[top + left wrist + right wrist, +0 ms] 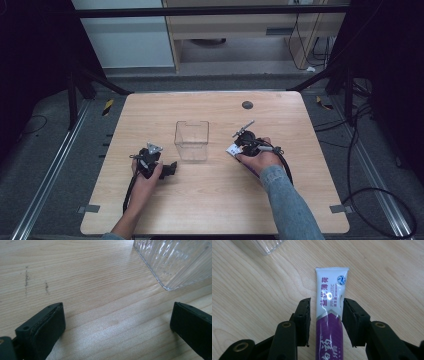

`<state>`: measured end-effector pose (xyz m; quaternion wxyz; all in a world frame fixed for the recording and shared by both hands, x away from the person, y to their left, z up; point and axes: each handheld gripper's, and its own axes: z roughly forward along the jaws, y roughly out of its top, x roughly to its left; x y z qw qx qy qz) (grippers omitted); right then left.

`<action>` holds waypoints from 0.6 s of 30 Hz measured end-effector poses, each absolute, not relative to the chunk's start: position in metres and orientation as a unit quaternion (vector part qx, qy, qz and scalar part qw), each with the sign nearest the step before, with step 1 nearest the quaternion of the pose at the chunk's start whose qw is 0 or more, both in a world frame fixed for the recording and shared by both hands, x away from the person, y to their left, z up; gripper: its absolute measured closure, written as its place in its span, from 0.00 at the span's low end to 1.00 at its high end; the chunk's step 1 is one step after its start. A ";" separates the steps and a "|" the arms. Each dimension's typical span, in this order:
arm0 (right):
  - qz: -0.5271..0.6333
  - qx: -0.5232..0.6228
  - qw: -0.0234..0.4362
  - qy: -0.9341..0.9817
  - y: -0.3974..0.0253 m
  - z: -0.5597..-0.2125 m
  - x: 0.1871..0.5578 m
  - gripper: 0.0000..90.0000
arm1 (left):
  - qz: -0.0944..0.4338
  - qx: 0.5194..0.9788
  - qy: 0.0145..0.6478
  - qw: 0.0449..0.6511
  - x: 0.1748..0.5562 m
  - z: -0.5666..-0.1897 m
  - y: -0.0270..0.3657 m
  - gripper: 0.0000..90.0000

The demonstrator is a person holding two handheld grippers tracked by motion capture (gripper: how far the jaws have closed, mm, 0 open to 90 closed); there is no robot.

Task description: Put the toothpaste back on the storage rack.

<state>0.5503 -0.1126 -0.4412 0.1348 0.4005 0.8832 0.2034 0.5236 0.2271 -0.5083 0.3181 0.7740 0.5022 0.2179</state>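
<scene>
A white and purple toothpaste tube (332, 285) lies flat on the wooden table (215, 200), its crimped white end (232, 149) pointing away from my right gripper (327, 302). That gripper is open, one jaw on each side of the tube. The right jaw is at the tube's edge and a narrow gap shows on the left. A clear ribbed plastic container (191, 142) stands upright at the table's middle. My left gripper (171, 168) rests low on the table just left of it, open wide, with bare wood between its jaws (117, 312). The container's corner (175, 262) is ahead to the right.
A small dark round disc (247, 105) sits in the tabletop near the far edge. The container's edge (268, 245) lies ahead and left of the tube. Cables trail from both grippers toward the person's forearms. Metal rails and floor cables run beside the table.
</scene>
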 end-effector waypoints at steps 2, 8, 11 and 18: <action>0.200 0.406 0.136 0.881 -0.113 -0.444 0.554 0.60 | 0.218 0.774 0.502 0.318 0.524 -0.508 0.227 0.00; 0.185 0.426 0.122 0.877 -0.112 -0.455 0.562 0.55 | 0.218 0.774 0.502 0.318 0.524 -0.508 0.227 0.00; 0.178 0.427 0.119 0.878 -0.112 -0.461 0.563 0.55 | 0.218 0.774 0.502 0.319 0.524 -0.508 0.227 0.00; 0.176 0.430 0.112 0.878 -0.111 -0.467 0.565 0.56 | 0.217 0.775 0.502 0.318 0.524 -0.508 0.227 0.00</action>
